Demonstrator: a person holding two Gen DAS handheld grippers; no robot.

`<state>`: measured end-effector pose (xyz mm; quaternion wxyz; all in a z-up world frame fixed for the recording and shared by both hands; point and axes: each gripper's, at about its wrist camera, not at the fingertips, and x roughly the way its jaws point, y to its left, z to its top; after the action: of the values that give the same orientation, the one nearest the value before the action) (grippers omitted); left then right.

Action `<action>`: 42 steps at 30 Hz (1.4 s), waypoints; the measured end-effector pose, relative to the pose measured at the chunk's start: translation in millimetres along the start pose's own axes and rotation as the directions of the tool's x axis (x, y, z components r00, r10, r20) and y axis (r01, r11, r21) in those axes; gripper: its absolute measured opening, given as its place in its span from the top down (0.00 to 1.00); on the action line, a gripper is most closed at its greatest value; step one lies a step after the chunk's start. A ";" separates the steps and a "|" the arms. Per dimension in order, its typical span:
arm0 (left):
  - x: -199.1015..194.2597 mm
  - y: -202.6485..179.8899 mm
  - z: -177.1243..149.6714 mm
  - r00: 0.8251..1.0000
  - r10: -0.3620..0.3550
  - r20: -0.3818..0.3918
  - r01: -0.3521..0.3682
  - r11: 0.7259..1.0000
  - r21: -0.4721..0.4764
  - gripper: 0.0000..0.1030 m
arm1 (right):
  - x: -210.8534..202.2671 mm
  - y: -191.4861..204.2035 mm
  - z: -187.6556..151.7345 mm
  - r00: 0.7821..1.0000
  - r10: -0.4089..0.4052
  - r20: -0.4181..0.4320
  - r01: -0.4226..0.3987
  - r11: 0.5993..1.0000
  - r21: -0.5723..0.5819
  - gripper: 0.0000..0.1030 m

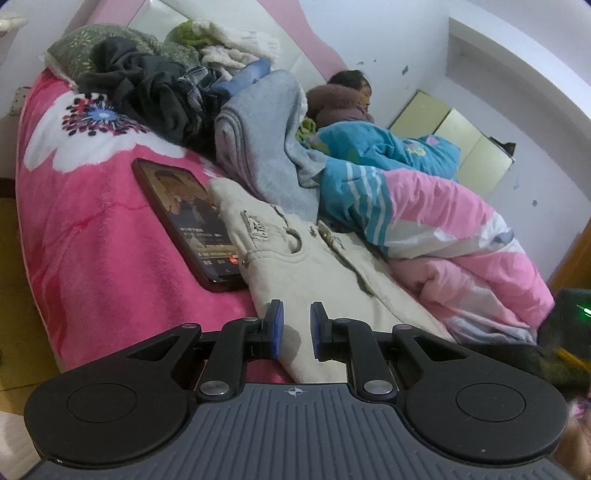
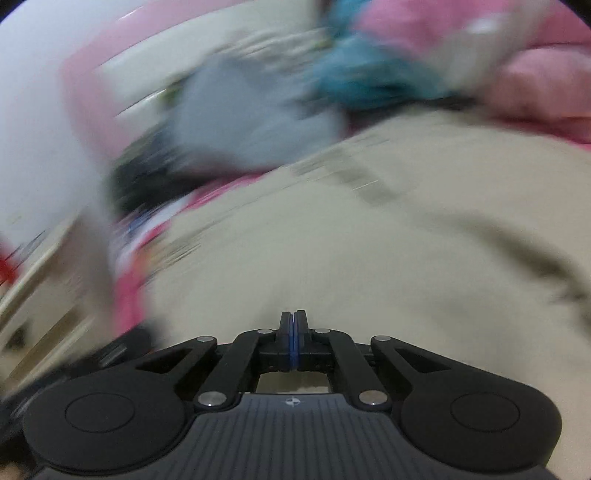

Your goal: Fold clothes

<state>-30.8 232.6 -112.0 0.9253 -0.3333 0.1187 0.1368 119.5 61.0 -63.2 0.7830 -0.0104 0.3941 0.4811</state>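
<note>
The beige garment (image 1: 314, 266) lies spread on the pink flowered blanket (image 1: 92, 229), with a phone (image 1: 188, 221) touching its left edge and a pink-and-blue quilt (image 1: 424, 214) at its right. The left gripper (image 1: 296, 325) hovers over its near edge, jaws slightly apart and empty. The right gripper (image 2: 294, 332) is fully closed above the cloth.

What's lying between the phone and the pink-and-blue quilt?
The beige garment, spread flat between phone and quilt, its edge over the phone; left wrist view.

White walls (image 1: 406, 33) surround a bed with a pink headboard (image 1: 306, 33).
</note>
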 end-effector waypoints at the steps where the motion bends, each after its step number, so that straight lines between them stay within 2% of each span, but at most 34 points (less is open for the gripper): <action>1: 1.0 0.3 0.2 1.000 0.002 -0.005 -0.002 1.000 -0.004 0.85 | 0.0 5.1 -0.5 1.000 0.015 -0.016 -0.015 0.999 -0.032 1.00; 3: 0.6 0.1 0.1 1.000 0.000 -0.003 0.000 1.000 -0.005 0.85 | -1.1 1.2 10.1 1.000 0.025 -0.018 -0.026 0.999 -0.035 1.00; 6: -0.2 0.9 -0.1 1.000 0.000 0.002 0.000 1.000 -0.005 0.85 | 2.5 -26.7 35.7 0.996 -0.056 0.067 0.052 0.996 0.067 1.00; 9: -1.6 0.6 -0.2 1.000 0.006 0.012 -0.006 1.000 -0.005 0.85 | 21.8 -57.4 58.2 0.989 -0.119 0.091 0.102 0.981 0.165 1.00; 10: -2.1 0.9 0.1 1.000 0.008 0.016 -0.008 1.000 -0.008 0.85 | 30.2 -61.2 59.3 0.991 -0.111 0.072 0.097 0.979 0.182 1.00; 12: -2.9 1.8 1.0 1.000 0.013 0.025 -0.013 1.000 -0.018 0.85 | 42.6 -55.4 49.9 0.998 -0.059 0.018 0.055 0.982 0.179 1.00; 15: -3.2 3.3 1.9 0.999 0.017 0.029 -0.016 0.999 -0.029 0.85 | 25.0 -30.0 25.4 0.999 0.053 -0.013 -0.051 0.989 0.138 1.00; 17: -3.6 3.5 2.0 0.999 0.018 0.029 -0.017 0.999 -0.029 0.85 | 12.6 -22.3 9.8 0.983 0.171 -0.073 -0.155 0.969 0.191 1.00; 18: -3.8 3.5 1.8 0.999 0.018 0.028 -0.017 0.999 -0.029 0.85 | 5.9 -21.0 4.2 0.974 0.206 -0.092 -0.183 0.961 0.208 1.00; 20: -4.4 3.0 1.8 0.999 0.018 0.030 -0.017 1.000 -0.026 0.85 | -10.8 -23.7 -0.9 0.972 0.216 -0.089 -0.192 0.955 0.226 1.00; 24: -6.3 2.5 1.2 0.999 0.028 0.042 -0.028 0.999 -0.016 0.85 | -42.0 -54.3 7.9 0.993 0.100 0.057 -0.113 0.943 0.314 1.00; 26: -6.9 2.2 0.9 0.998 0.037 0.048 -0.037 0.999 -0.009 0.85 | -43.3 -69.1 -2.0 0.996 0.070 0.061 -0.089 0.917 0.388 1.00; 30: -6.3 3.5 0.7 0.997 0.065 0.048 -0.064 0.998 -0.010 0.85 | -45.5 -37.6 -48.4 0.979 0.201 -0.014 -0.184 0.919 0.350 1.00; 33: -5.9 4.7 1.1 0.996 0.075 0.045 -0.075 0.997 -0.012 0.85 | -59.9 -18.4 -67.1 0.945 0.321 -0.063 -0.277 0.888 0.366 1.00; 34: -6.7 4.3 0.9 0.996 0.076 0.050 -0.076 0.997 -0.009 0.85 | -65.6 -15.8 -69.2 0.939 0.337 -0.071 -0.289 0.882 0.372 1.00; 37: -9.6 3.5 0.4 0.995 0.079 0.066 -0.079 0.997 -0.003 0.85 | -100.4 -22.0 -63.1 0.969 0.247 0.029 -0.243 0.916 0.320 1.00; 39: -12.2 4.5 0.9 0.993 0.083 0.082 -0.083 0.997 -0.005 0.85 | -117.4 -39.4 -60.4 0.982 0.163 0.099 -0.188 0.919 0.348 1.00; 40: -13.6 5.0 1.1 0.992 0.085 0.090 -0.084 0.996 -0.006 0.85 | -121.9 -46.5 -62.8 0.985 0.127 0.113 -0.160 0.918 0.364 1.00; 42: -16.5 4.9 1.6 0.990 0.088 0.108 -0.088 0.996 -0.004 0.85 | -118.3 -48.9 -81.1 0.990 0.121 0.070 -0.138 0.914 0.382 1.00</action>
<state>-47.6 234.4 -108.5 0.9236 -0.3193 0.0829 0.1951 80.7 -85.4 -62.7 0.7447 0.1808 0.4634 0.4450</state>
